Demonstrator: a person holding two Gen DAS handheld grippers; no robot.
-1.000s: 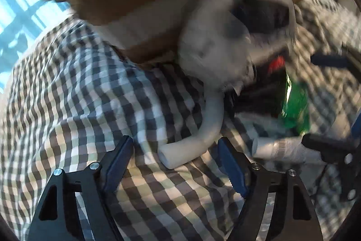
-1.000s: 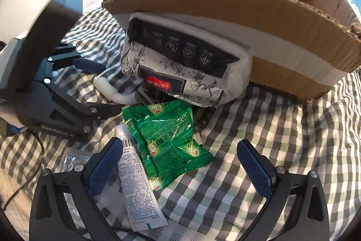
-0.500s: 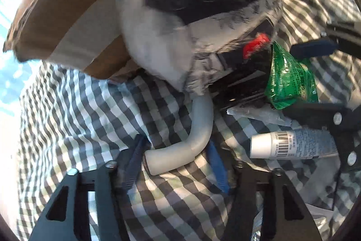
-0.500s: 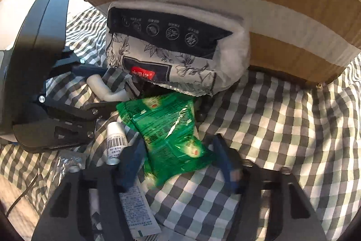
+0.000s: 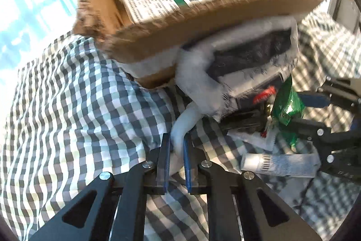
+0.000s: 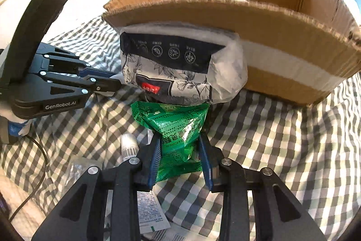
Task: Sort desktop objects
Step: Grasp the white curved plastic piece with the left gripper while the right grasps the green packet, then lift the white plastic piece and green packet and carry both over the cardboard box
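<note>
Here the white curved tube (image 5: 183, 125) lies on the checked cloth (image 5: 79, 105), its near end between the blue pads of the left gripper (image 5: 176, 143), whose jaws are closing onto it and already touch it on both sides. The tube's far end runs under the white patterned pack (image 5: 237, 73), which leans against the front wall of the cardboard box (image 5: 180, 22). Taking that box as the landmark: the tube sits just in front of its near wall, toward the box's left corner as the left wrist view shows it.

Also in front of the box, below the patterned pack (image 6: 180, 69), is the green foil packet (image 6: 178, 130). The right gripper (image 6: 179, 150) has the packet between its pads, jaws closing, and the foil is creased where the pads press it. The packet's upper edge touches the bottom of the patterned pack.

Farther from the box than the packet lies a white ointment tube (image 5: 279, 164) with a barcode near its cap, flat on the cloth just beside the packet. In the right wrist view its cap (image 6: 129, 146) shows left of the right gripper's left finger.

Inside the box stands a white carton (image 5: 162, 1) with a green stripe, among other pale items that are too blurred to name. The left gripper (image 6: 110, 83) shows in the right wrist view, reaching toward the patterned pack's lower left corner.
</note>
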